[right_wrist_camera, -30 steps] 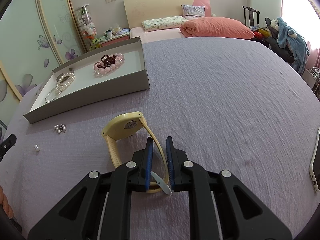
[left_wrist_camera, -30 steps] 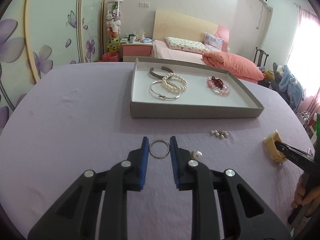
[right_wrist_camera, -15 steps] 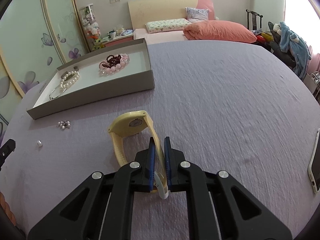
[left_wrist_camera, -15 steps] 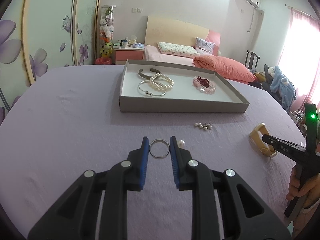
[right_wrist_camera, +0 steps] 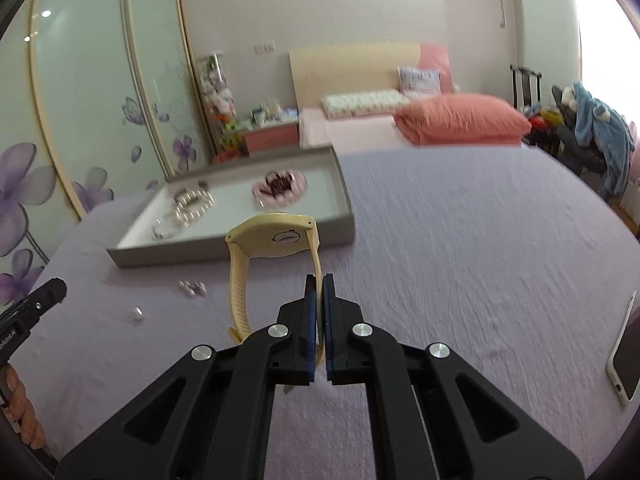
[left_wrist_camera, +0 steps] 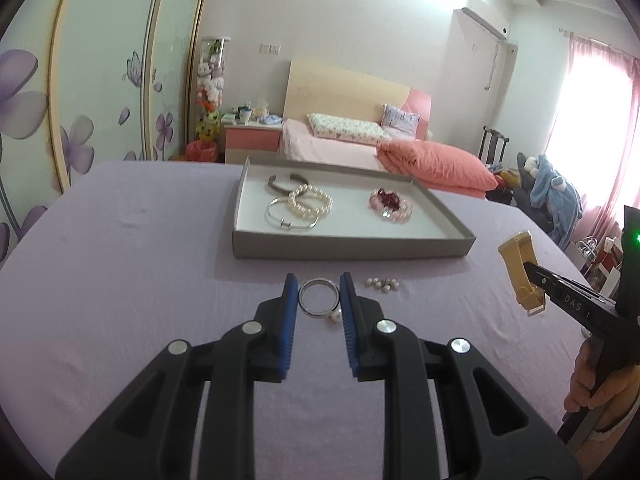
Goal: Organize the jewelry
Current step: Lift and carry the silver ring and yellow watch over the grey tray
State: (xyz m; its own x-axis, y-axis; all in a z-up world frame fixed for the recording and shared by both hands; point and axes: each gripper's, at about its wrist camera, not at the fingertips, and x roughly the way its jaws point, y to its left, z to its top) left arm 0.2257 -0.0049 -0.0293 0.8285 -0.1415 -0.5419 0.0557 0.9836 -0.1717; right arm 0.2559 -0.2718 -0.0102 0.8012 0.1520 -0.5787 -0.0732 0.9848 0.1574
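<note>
My left gripper (left_wrist_camera: pixel 319 286) is shut on a silver ring (left_wrist_camera: pixel 319 297) and holds it above the purple table. My right gripper (right_wrist_camera: pixel 319 280) is shut on the strap of a yellow watch (right_wrist_camera: pixel 276 236) and holds it up in the air; it also shows at the right of the left wrist view (left_wrist_camera: pixel 520 268). A grey tray (left_wrist_camera: pixel 352 246) stands ahead with a pearl bracelet (left_wrist_camera: pixel 311 199), a silver bangle (left_wrist_camera: pixel 292 218), a grey cuff (left_wrist_camera: pixel 286 181) and a pink bead bracelet (left_wrist_camera: pixel 390 204) in it.
A small cluster of pearls (left_wrist_camera: pixel 384 283) and a single pearl (left_wrist_camera: pixel 336 316) lie on the purple cloth in front of the tray. A phone (right_wrist_camera: pixel 626 356) lies at the table's right edge. A bed stands behind the table.
Both grippers have risen off the table. The left one lifted the ring and moved toward the tray. The right one closed tighter on the watch strap and lifted the watch.
</note>
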